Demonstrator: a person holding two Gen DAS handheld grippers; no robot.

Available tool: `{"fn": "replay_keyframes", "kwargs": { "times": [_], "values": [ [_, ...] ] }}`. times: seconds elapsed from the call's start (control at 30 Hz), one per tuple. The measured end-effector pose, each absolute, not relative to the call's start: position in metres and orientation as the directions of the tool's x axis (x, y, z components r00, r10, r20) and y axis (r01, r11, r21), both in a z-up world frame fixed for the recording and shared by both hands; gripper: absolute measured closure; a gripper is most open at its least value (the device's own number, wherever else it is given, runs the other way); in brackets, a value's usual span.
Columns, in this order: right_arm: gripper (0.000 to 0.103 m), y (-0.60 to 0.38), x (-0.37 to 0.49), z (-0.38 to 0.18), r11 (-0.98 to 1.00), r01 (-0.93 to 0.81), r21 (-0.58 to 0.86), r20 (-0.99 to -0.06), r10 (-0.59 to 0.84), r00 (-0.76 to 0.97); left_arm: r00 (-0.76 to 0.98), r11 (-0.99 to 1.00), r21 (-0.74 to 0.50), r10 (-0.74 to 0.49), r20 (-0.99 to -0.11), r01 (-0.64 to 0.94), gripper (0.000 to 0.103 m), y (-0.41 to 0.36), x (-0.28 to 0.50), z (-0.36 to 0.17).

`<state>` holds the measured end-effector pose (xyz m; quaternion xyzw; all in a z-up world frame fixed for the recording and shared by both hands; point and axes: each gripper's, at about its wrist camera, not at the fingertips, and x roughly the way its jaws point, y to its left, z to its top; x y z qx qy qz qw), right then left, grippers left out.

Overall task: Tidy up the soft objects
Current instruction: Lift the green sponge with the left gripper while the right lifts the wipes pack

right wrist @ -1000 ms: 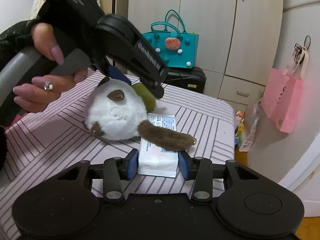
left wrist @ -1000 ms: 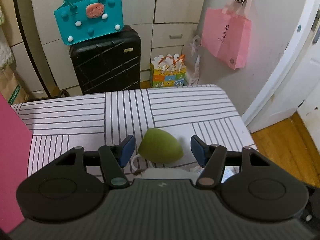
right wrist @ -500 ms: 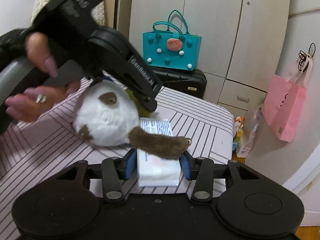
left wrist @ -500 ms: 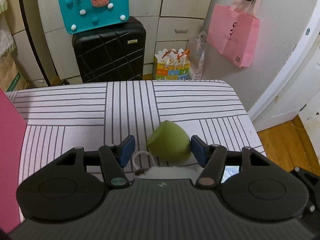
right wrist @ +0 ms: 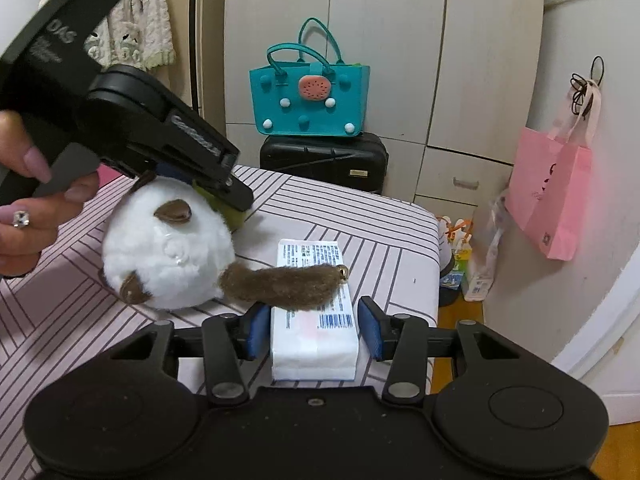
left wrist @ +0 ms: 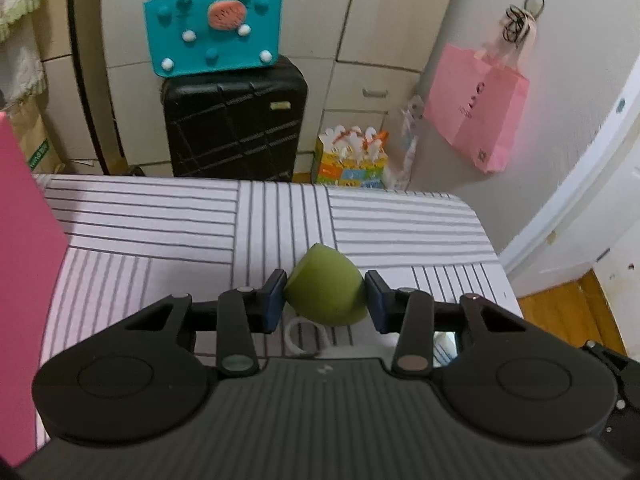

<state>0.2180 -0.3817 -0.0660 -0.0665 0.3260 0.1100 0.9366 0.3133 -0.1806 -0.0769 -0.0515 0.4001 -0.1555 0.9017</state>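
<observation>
One green piece [left wrist: 326, 294], a soft rounded cone, sits between the two blue pads [left wrist: 275, 295] of the left gripper [left wrist: 325, 295]; both pads press its sides, so the fingers pinch it. Below it, at 6 o'clock, a white loop [left wrist: 306, 334] and a strip of white fur show above the gripper body. In the right wrist view the same gripper [right wrist: 224, 190] comes in from 10 o'clock, held by a hand [right wrist: 28, 204] with pink nails and one ring, its tip over the top of the plush [right wrist: 168, 256]. The green piece [right wrist: 234, 216] shows just under that tip, touching the plush at its 1 o'clock.

There is one plush: a white ball with brown patches and one brown tail [right wrist: 280, 286] ending in a gold bell. It rests on the striped table [right wrist: 380, 240], and the tail lies across one white tissue pack [right wrist: 314, 320].

The right gripper [right wrist: 314, 332] has its fingers spread, one on each side of the pack's near end; the left pad seems to touch it, the right pad stands just apart.

Past the table, at 12 o'clock, one teal bag [left wrist: 214, 36] stands on one black suitcase [left wrist: 236, 120]. At 2 o'clock one pink bag [left wrist: 476, 116] hangs on the wall, and one small colourful bag [left wrist: 352, 164] stands on the floor. One pink panel [left wrist: 20, 240] fills the 9 o'clock edge of the left wrist view.
</observation>
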Motion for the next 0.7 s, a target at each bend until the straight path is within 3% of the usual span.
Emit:
{"fn": "replay_keyframes", "kwargs": {
  "times": [0.27, 0.47, 0.7],
  "values": [
    [0.058, -0.38, 0.222, -0.061, 0.972, -0.231, -0.045, -0.602, 0.158, 0.783, 0.729, 0.941, -0.232, -0.337, -0.596, 0.245, 0.062, -0.164, 0.28, -0.047],
    [0.058, -0.374, 0.211, -0.043, 0.98, -0.177, -0.096, -0.581, 0.089, 0.809, 0.731, 0.923, -0.243, -0.384, -0.564, 0.298, 0.062, -0.156, 0.252, -0.031],
    [0.058, -0.372, 0.192, -0.022, 0.985, -0.17, -0.033, -0.605, 0.115, 0.788, 0.68, 0.875, -0.299, -0.483, -0.551, 0.38, 0.062, -0.143, 0.218, -0.019]
  ]
}}
